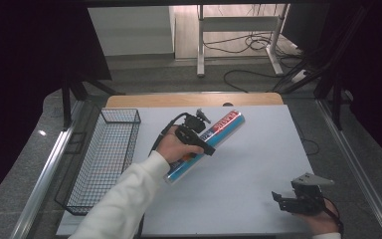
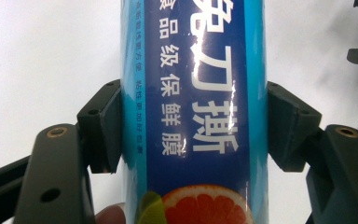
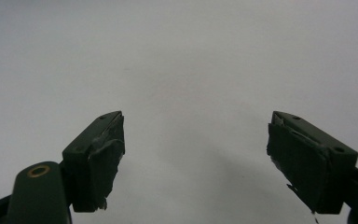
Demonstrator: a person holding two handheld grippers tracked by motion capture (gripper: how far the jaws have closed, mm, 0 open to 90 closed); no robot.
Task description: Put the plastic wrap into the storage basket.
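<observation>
Cling-film box (image 2: 193,116): one, clamped in left gripper (image 2: 193,126) | right gripper (image 3: 196,158): wide, empty | wire basket (image 1: 107,154): one

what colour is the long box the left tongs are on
Blue, light-blue edged, white lettering, best in the left gripper view: box.

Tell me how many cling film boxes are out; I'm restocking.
1. The cling film box lies slanted mid-table on the white mat, right of the wire basket, with the left gripper closed on its sides. The basket looks empty.
</observation>
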